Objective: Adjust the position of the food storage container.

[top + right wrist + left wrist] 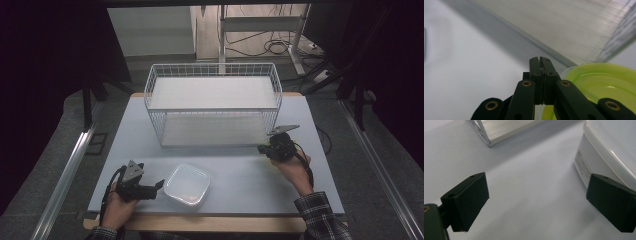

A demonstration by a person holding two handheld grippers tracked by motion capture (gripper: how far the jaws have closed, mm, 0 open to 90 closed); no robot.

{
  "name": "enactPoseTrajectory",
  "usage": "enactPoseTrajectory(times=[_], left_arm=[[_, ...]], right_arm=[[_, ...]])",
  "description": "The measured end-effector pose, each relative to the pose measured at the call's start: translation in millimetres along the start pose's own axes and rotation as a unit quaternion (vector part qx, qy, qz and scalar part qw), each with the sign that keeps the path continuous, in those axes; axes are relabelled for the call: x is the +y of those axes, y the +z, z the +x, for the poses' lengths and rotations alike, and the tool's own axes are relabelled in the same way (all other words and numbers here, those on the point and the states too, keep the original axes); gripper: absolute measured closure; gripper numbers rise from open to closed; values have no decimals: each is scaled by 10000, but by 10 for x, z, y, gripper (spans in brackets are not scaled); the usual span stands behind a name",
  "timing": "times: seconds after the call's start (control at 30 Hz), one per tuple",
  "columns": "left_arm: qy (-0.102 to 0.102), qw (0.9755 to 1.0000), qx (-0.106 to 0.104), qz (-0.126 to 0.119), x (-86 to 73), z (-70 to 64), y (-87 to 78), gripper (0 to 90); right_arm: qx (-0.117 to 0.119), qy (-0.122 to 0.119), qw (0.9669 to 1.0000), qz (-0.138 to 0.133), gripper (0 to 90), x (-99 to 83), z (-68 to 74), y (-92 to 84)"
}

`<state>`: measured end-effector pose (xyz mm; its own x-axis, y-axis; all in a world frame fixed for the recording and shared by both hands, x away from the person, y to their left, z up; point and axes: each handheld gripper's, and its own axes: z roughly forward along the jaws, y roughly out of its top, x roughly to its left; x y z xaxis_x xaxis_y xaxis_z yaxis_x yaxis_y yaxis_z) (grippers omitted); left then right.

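A clear square plastic container (pixel 187 184) with a lid stands on the pale table (pixel 240 170) near the front edge. My left gripper (pixel 157 187) is open just left of it. In the left gripper view my left gripper (pixel 537 200) has its jaws wide apart, and the right one is next to the labelled side of the container (pixel 604 147). My right gripper (pixel 262 148) is at the front right corner of the white wire rack (pixel 212 110). In the right gripper view my right gripper (pixel 541 58) is shut, with a yellow-green translucent round lid (pixel 604 80) under and beside it. I cannot tell whether the jaws touch it.
The wire rack has an upper and a lower shelf and takes up the back half of the table. Its lower shelf (pixel 564 27) is right ahead of the right gripper. Its corner (pixel 499 130) lies ahead of the left gripper. Metal rails (pixel 65 175) run along both sides.
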<state>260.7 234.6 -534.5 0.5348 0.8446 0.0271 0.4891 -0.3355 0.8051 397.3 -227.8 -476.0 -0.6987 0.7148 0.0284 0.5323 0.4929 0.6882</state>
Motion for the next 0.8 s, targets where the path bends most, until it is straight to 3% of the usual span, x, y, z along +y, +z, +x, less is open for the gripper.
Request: enactPoseTrajectory(times=[0.2,0.33,0.47,0.57,0.67,0.73,0.8], left_arm=[[-62,9999,53,129,2,8,1,50],[-369,9990,-41,249,17,42,-35,86],[-220,9995,-19,244,5,69,-107,87],[-253,9992,-261,173,13,87,-167,118],[-165,9982,-504,266,0,60,-208,264],[-98,9967,-678,430,-23,41,-221,425],[-107,9954,-799,513,-40,11,-226,503]], right_arm=[[28,78,9999,-151,859,-17,52,-70],[148,49,9994,-317,855,-19,178,-125],[203,23,9992,-357,870,-93,291,-153],[219,-91,9990,-383,871,-156,383,-176],[282,-210,9983,-475,857,-192,486,-219],[345,-291,9976,-529,854,-214,564,-249],[433,-314,9971,-541,854,-245,636,-267]])
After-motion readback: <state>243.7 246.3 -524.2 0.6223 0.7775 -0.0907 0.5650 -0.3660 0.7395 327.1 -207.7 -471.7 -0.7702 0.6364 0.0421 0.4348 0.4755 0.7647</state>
